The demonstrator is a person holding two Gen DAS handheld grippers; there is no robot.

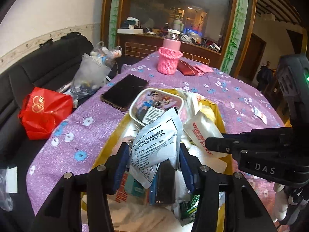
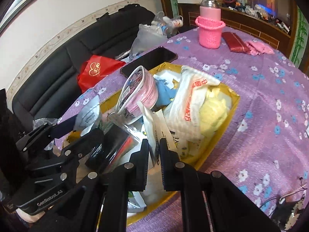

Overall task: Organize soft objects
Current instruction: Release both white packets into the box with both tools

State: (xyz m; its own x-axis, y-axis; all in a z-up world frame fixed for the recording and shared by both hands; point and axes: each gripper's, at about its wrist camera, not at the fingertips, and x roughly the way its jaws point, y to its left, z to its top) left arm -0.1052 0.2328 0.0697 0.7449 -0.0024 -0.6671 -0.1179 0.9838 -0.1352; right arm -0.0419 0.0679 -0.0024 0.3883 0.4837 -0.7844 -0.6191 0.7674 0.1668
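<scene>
A yellow box [image 1: 222,114] [image 2: 234,100] on the purple flowered tablecloth [image 1: 81,135] is heaped with soft packets. My left gripper [image 1: 154,148] [image 2: 83,129] hangs over its near end. A grey printed sachet [image 1: 156,141] [image 2: 89,114] and a black packet [image 1: 166,179] stand between its blue pads, and small gaps show at both pads. My right gripper [image 2: 154,143] [image 1: 208,145] is shut on a thin white plastic packet [image 2: 152,133] above the box. A pink cartoon pouch [image 1: 154,102] [image 2: 139,90], a white bag with red lettering [image 1: 200,133] [image 2: 193,100] and yellow cloth [image 2: 216,106] fill the box.
A black phone [image 1: 125,90] [image 2: 152,60] lies beside the box. At the far end of the table are a pink knitted holder with a bottle [image 1: 169,61] [image 2: 209,32] and a red wallet [image 1: 186,67] [image 2: 234,42]. On the black sofa [image 1: 48,58] lie a red bag [image 1: 44,112] [image 2: 98,69] and clear bags [image 1: 90,77].
</scene>
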